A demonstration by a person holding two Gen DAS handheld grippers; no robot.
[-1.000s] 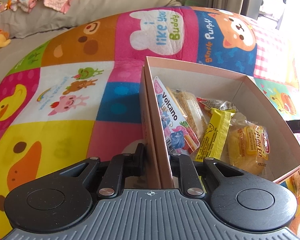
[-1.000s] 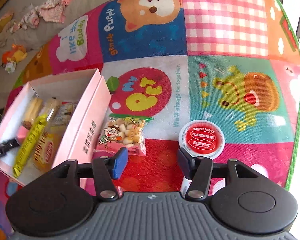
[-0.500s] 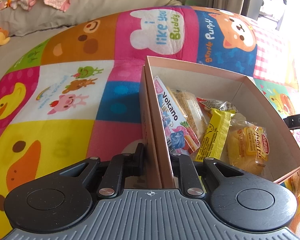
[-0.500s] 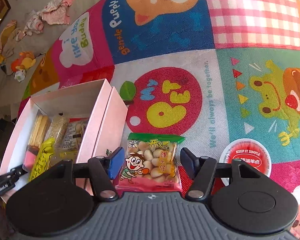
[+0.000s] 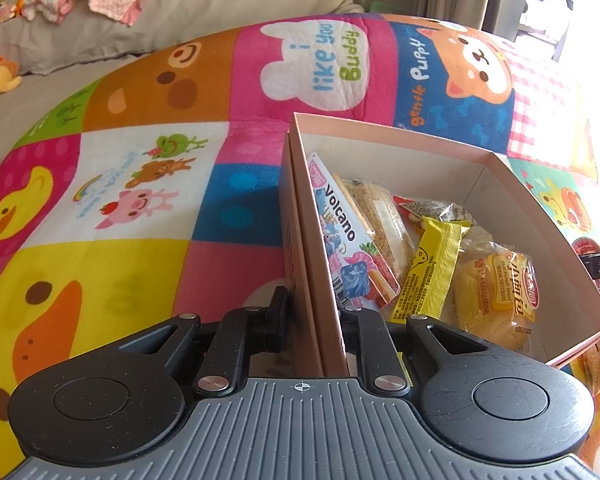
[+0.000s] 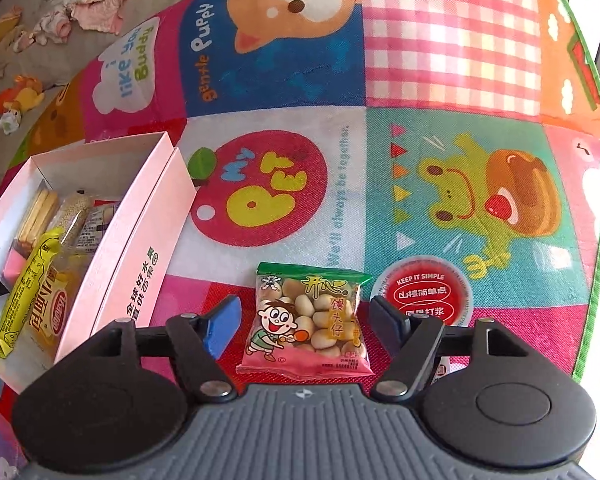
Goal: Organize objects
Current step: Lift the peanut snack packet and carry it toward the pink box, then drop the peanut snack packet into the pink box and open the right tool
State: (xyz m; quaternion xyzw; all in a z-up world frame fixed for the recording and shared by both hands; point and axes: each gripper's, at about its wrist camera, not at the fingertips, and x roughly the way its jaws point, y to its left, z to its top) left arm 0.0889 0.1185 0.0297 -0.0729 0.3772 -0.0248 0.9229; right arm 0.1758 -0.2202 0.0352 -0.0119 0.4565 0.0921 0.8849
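The biscuit packet [image 6: 306,322] lies flat on the play mat [image 6: 440,208] at twelve o'clock from the right gripper [image 6: 305,322], between its widely spread fingers, its long axis running straight ahead, so a squeeze would likely catch its two long sides. The left gripper [image 5: 313,316] is clamped on the near wall of the pink box [image 5: 540,216], which sits at ten o'clock from the packet.

My left gripper [image 5: 314,320] sits low in the centre of its frame, fingers drawn close and clamped on a thin upright cardboard wall, one finger on each face. My right gripper [image 6: 304,320] sits at lower centre of its frame, jaws spread wide, blue-padded finger [image 6: 220,326] at left, dark finger at right, nothing pinched between them.
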